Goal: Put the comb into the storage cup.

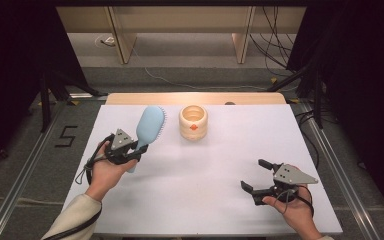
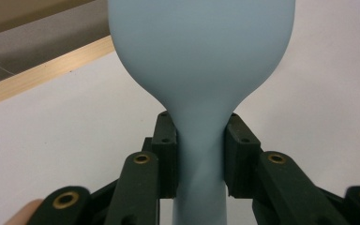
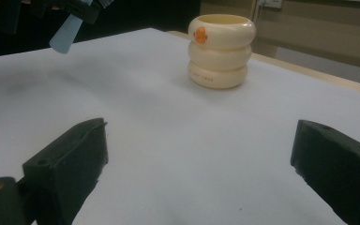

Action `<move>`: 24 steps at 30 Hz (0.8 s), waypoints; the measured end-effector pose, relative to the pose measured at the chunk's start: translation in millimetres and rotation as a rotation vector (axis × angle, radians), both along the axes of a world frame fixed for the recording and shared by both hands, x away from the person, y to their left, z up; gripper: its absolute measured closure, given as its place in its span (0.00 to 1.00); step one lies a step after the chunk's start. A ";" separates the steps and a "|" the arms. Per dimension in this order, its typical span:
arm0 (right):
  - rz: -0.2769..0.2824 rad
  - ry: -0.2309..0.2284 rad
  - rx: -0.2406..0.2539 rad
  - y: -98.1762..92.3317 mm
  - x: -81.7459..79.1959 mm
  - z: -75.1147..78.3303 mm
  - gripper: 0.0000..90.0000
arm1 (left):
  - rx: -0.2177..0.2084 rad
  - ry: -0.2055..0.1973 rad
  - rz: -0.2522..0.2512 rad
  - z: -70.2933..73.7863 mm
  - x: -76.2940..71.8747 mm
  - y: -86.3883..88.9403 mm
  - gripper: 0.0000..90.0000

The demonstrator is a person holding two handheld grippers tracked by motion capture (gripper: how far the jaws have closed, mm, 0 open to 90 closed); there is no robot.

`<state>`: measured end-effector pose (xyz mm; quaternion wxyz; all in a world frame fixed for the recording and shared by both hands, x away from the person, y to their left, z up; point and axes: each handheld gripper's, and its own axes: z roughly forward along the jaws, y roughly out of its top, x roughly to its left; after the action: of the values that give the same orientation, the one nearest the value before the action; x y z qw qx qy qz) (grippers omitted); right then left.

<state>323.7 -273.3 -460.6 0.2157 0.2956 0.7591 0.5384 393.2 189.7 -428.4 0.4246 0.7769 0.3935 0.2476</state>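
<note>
Brush handle clamped between left gripper pads.

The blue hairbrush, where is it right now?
The blue hairbrush is at the table's left in the high view, its handle clamped in the left tool, left of the cream cup.

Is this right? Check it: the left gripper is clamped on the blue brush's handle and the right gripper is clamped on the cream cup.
Not quite. The right gripper is open and holds nothing; the right gripper view shows the cream cup standing apart beyond its jaws. The left gripper does clamp the blue brush by its handle.
</note>
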 end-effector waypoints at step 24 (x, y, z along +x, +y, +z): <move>-0.002 0.004 0.002 -0.1 0.4 -0.4 0.06 | -0.020 -0.039 0.015 4.9 -0.3 -0.8 0.77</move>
<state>324.1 -273.4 -461.0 0.2141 0.2977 0.7587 0.5385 392.9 188.9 -423.4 0.4380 0.7648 0.3933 0.2618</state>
